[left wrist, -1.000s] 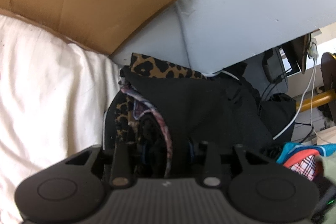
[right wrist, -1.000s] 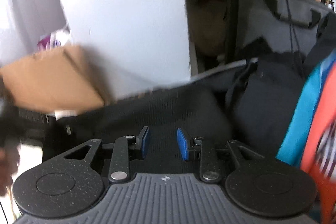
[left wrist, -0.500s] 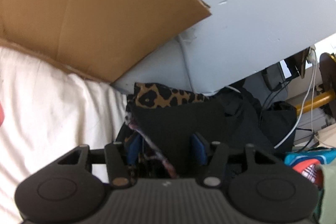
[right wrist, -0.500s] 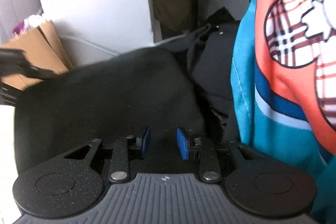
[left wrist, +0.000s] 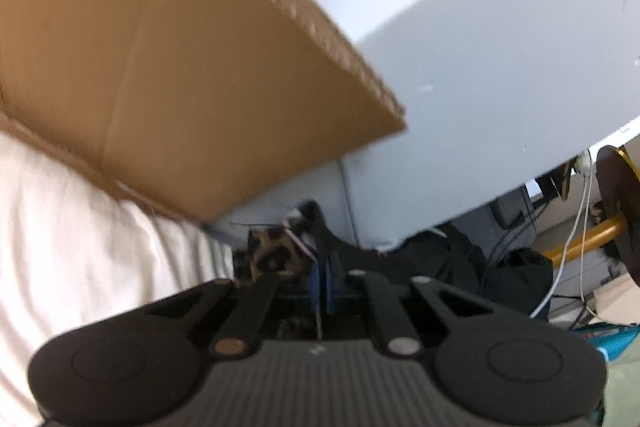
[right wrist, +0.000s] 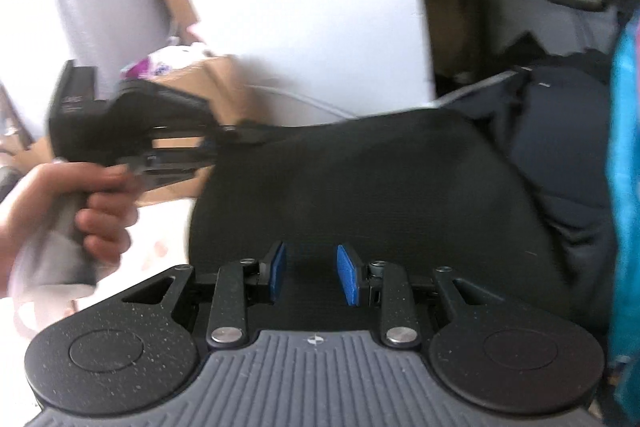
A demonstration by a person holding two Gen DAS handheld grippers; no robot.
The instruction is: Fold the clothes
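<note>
A black garment (right wrist: 380,179) hangs stretched in the right wrist view. My left gripper (left wrist: 323,277) is shut on its upper edge (left wrist: 352,251); it also shows in the right wrist view (right wrist: 216,143), held by a hand and lifting the cloth's top left corner. My right gripper (right wrist: 312,277) is open, its blue pads (right wrist: 347,275) on either side of the garment's lower edge. A leopard-print cloth (left wrist: 272,255) lies just behind the left gripper.
A cardboard box flap (left wrist: 180,67) looms over the left gripper. A white sheet (left wrist: 80,247) covers the surface at left. A teal and orange garment (right wrist: 624,187) hangs at the right. Cables (left wrist: 576,247) and black bags (left wrist: 516,279) lie beyond.
My left gripper has shut on the black garment and lifted it. My right gripper stays open and has swung left, away from the teal and orange garment.
</note>
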